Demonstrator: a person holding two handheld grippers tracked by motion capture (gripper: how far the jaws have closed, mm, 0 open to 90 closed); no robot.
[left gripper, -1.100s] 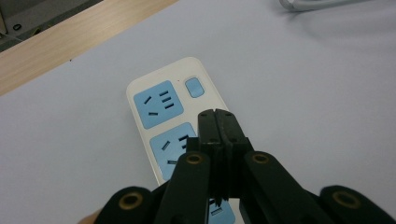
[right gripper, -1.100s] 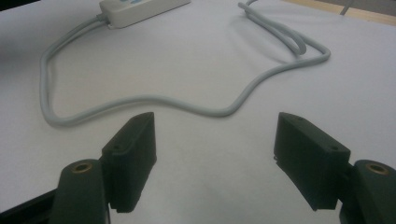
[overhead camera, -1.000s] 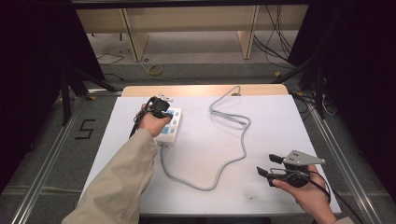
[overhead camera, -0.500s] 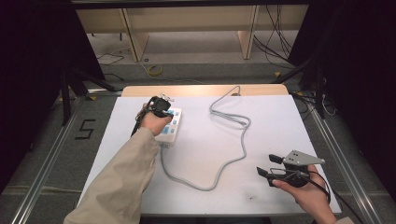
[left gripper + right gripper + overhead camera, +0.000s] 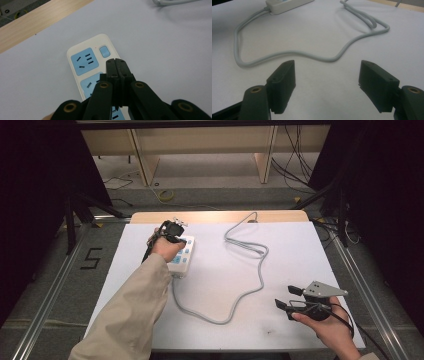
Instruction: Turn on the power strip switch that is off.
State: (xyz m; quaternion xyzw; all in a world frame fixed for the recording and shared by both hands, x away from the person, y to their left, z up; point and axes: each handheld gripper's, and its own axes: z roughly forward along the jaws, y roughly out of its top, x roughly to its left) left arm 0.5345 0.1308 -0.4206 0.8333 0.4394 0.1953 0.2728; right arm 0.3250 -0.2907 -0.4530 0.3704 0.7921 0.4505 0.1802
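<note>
The left gripper (image 5: 116, 61) has its two black jaws pressed flat together with nothing between them, and hangs directly over the cream plastic power strip with pale blue socket faces (image 5: 183, 256), which lies at the far left of the white table top (image 5: 300, 255); in the left gripper view the closed tips sit just short of the small blue rocker switch (image 5: 104, 51) at the strip's far end, slightly to its right, so a short push forward and down along the strip's long axis looks like what the press calls for; that axis runs away from the person, roughly in line with the jaws; the right gripper (image 5: 289, 297) rests well apart at the near right corner, jaws spread wide and empty, with the grey round cable (image 5: 245, 295) looping between it and the strip; the left hand is plainly the nearer
</note>
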